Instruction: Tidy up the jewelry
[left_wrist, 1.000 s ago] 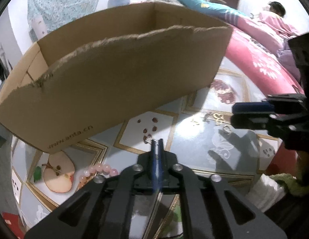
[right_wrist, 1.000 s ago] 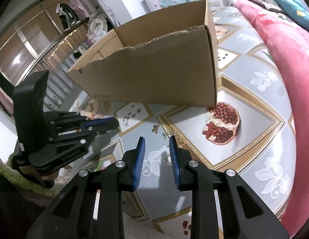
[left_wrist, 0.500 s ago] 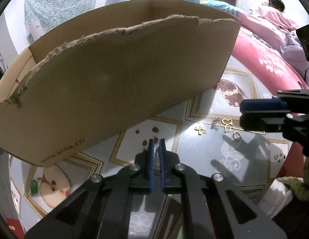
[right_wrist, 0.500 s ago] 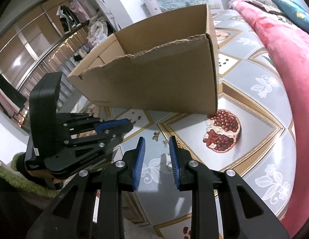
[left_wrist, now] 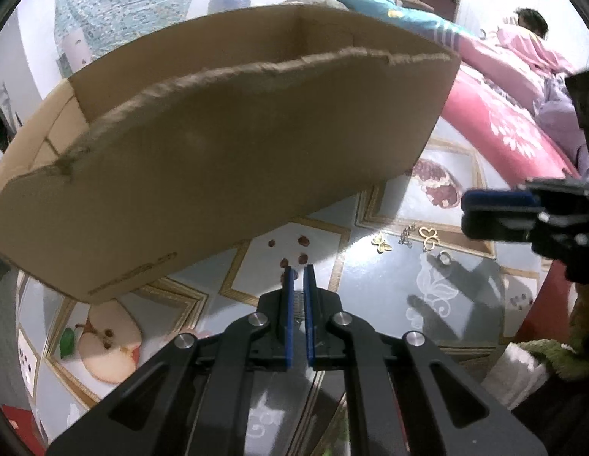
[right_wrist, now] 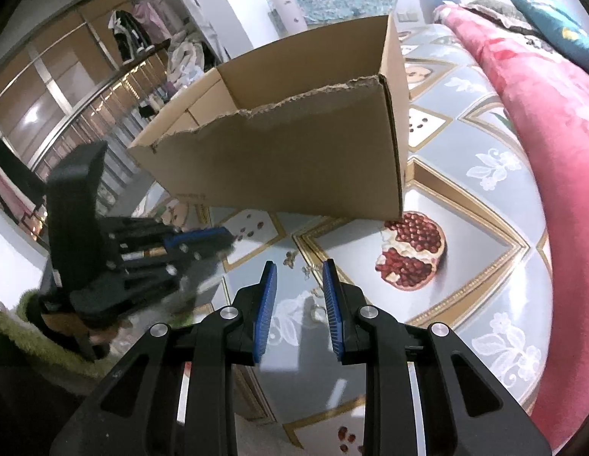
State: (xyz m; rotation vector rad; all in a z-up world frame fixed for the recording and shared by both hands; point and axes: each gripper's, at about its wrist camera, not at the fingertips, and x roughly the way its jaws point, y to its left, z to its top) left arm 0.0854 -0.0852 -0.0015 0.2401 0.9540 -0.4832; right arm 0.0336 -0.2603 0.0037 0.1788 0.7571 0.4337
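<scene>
Left wrist view: left hand-held gripper (left_wrist: 298, 269) barely parted, holding nothing; right hand-held gripper (right_wrist: 298, 266) wide apart, jewelry (left_wrist: 408, 237) mid-right, box (left_wrist: 218, 159) upper left.

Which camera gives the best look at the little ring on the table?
The left wrist view: the ring lies in the open beside the gold charms. In the right wrist view it is only a faint blur between the gripper's fingers.

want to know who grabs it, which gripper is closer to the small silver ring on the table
Right. The right gripper hangs just above the ring, open. The left gripper is farther off, near the cardboard box, fingers slightly parted.
</scene>
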